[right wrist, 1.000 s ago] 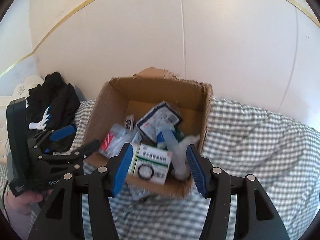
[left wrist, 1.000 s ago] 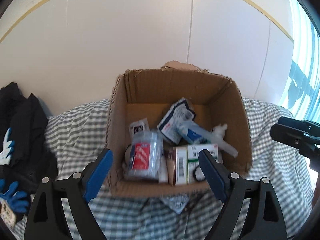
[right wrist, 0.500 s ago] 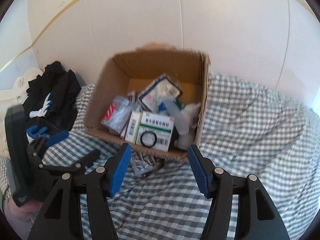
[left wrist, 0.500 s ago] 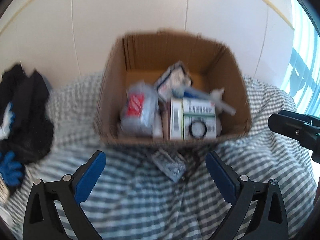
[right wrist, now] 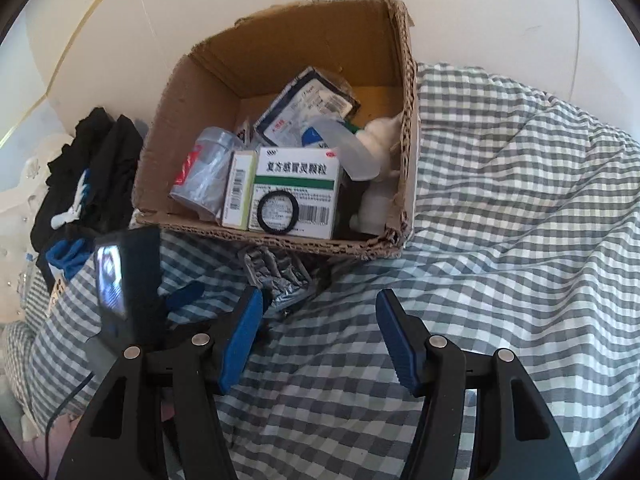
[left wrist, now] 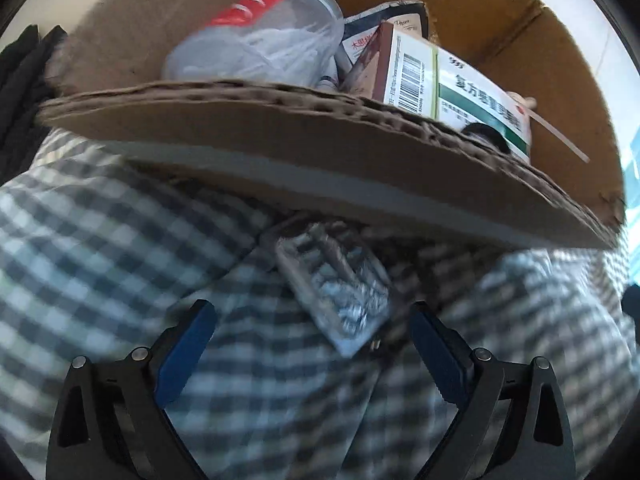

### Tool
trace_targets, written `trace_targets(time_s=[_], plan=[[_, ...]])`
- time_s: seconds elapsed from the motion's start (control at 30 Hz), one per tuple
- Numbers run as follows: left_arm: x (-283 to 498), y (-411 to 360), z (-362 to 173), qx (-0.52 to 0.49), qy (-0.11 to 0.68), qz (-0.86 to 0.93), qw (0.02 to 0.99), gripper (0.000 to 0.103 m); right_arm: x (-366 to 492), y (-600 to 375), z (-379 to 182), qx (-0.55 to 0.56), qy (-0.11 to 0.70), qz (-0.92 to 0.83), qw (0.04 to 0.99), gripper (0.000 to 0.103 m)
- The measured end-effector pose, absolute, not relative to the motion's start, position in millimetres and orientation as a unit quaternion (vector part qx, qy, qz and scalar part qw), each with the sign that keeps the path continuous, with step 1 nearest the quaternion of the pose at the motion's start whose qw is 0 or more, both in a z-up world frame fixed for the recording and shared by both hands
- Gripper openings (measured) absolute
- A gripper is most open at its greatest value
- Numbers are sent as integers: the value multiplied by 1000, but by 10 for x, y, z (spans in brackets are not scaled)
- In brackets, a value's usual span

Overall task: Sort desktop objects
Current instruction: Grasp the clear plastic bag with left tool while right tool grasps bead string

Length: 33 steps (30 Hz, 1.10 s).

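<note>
A silver foil pack (left wrist: 336,284) lies on the checked cloth just in front of the cardboard box (left wrist: 280,136). My left gripper (left wrist: 312,340) hangs low over the pack. Its jaws stand wide and are closing, with the pack's near end between them and neither pad touching it. In the right wrist view the pack (right wrist: 280,276) lies ahead and left of my right gripper (right wrist: 320,328), which is open over bare cloth. The box (right wrist: 280,240) holds a green-and-white medicine carton (right wrist: 296,184) with a black ring (right wrist: 278,212) on it, and a clear jar (right wrist: 204,176).
A white spray bottle (right wrist: 380,148) and a dark pouch (right wrist: 308,100) also lie in the box. A heap of black clothes with blue gloves (right wrist: 88,184) sits at the left. The checked cover (right wrist: 500,200) spreads to the right. A white wall stands behind.
Both grippers have sunk toward the cloth. The left one has come close to the box's front wall and the silver pack. The right jaws keep the same width.
</note>
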<state>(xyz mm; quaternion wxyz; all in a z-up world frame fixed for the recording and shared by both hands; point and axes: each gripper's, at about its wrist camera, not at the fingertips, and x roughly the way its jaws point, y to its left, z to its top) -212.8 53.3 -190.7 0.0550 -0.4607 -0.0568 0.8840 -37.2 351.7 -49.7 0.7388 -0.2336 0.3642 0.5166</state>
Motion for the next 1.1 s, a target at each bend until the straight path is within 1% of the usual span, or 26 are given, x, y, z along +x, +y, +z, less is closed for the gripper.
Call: trace_targets(time_s=[0.17, 0.2, 0.23, 0.27, 0.3, 0.33, 0.43, 0.5, 0.53, 0.6, 0.73, 0.8, 0.87, 0.9, 0.97, 1.1], plan=[[-2308, 664, -2120, -468, -52, 881, 44, 97, -287, 3527, -531, -227, 379, 514, 735, 59], [-2311, 658, -2116, -459, -61, 885, 43, 90, -276, 3535, -543, -227, 383, 512, 735, 59], [-2308, 654, -2108, -456, -68, 886, 49, 80, -270, 3541, -552, -229, 384, 510, 735, 59], [-2290, 641, -2095, -453, -78, 886, 64, 54, -274, 3546, -563, -232, 384, 509, 734, 59], [-2273, 634, -2093, -455, -79, 884, 71, 39, -281, 3550, -570, -234, 384, 508, 734, 59], [-2259, 629, -2090, -456, -80, 883, 76, 32, -287, 3551, -570, -235, 384, 508, 735, 59], [-2176, 582, -2064, -468, -91, 873, 100, 22, -301, 3546, -562, -237, 380, 503, 739, 59], [-2106, 460, -2054, -472, -134, 864, 111, 21, -307, 3533, -552, -237, 377, 499, 743, 59], [-2074, 398, -2054, -475, -154, 859, 115, 18, -313, 3527, -545, -236, 375, 498, 745, 59], [-2010, 319, -2040, -474, -180, 853, 127, 17, -334, 3522, -533, -238, 370, 495, 749, 59], [-1906, 320, -1995, -471, -188, 850, 140, 17, -383, 3541, -547, -253, 363, 489, 752, 59], [-1895, 349, -1989, -471, -206, 845, 148, 17, -414, 3548, -558, -260, 359, 490, 750, 59], [-1899, 388, -2001, -472, -210, 844, 146, 18, -423, 3556, -576, -265, 359, 490, 749, 59], [-1907, 403, -2014, -473, -211, 844, 141, 21, -420, 3563, -590, -268, 360, 489, 748, 59], [-1934, 439, -2101, -482, -230, 832, 149, 21, -410, 3571, -616, -271, 363, 488, 746, 59], [-1832, 442, -2101, -479, -231, 832, 159, 15, -398, 3578, -637, -270, 367, 488, 745, 59]])
